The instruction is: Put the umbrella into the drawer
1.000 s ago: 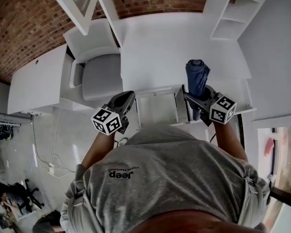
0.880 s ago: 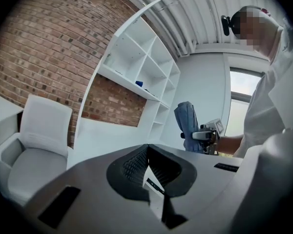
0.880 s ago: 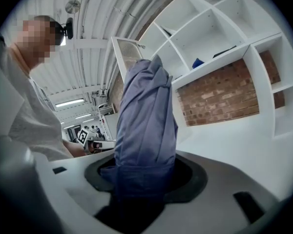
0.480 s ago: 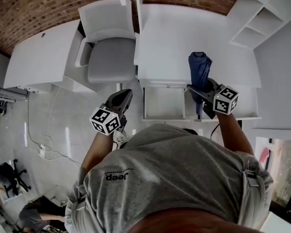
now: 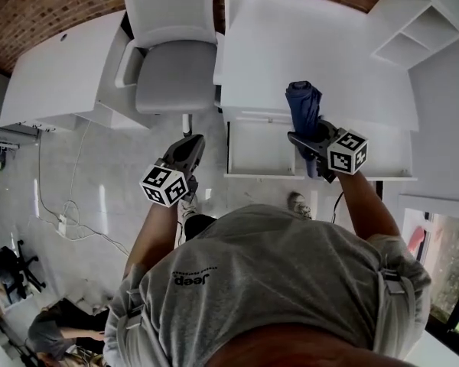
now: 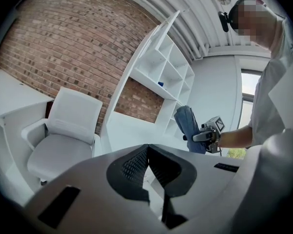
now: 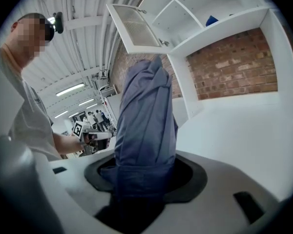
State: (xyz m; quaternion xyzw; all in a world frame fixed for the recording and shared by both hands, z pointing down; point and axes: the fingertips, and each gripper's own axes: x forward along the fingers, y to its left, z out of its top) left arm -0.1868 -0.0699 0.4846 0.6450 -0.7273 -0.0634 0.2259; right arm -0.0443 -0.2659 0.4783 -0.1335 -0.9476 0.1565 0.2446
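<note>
Open drawer point(image 5: 258, 150), white bottom showing, just below right gripper point(image 5: 304, 138) clamped on folded blue umbrella point(image 5: 302, 104); left gripper point(image 5: 191, 142) jaws together

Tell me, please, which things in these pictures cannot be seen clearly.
- Gripped end of the umbrella: right gripper view, lost in shadow between the jaws of the right gripper.
- Right part of the drawer: head view, covered by gripper and umbrella.
- The blue object on the shelf: both gripper views, too small to identify.
</note>
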